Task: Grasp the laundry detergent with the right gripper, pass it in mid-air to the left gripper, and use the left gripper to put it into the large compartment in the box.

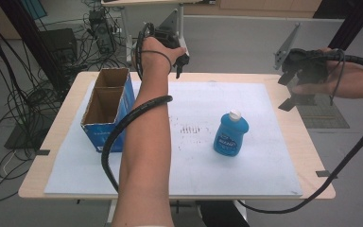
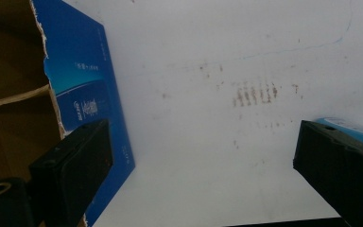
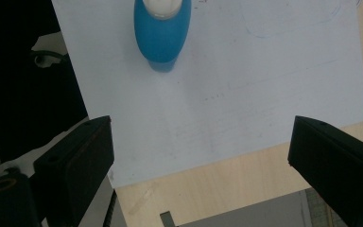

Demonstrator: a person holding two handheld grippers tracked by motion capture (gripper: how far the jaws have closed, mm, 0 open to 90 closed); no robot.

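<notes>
On the white-sheeted surface (image 1: 264,170) an empty two-compartment box (image 1: 108,108) stands apart from a blue bottle (image 1: 231,133); left claw (image 1: 181,59) and right claw (image 1: 289,90) hover spread, gripping nothing.

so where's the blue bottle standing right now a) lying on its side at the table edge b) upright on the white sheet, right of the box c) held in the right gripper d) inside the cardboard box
b: in the high view the blue bottle stands upright, white cap up, on the white sheet, apart from the open cardboard box at its left, with both grippers held up away from it.
</notes>
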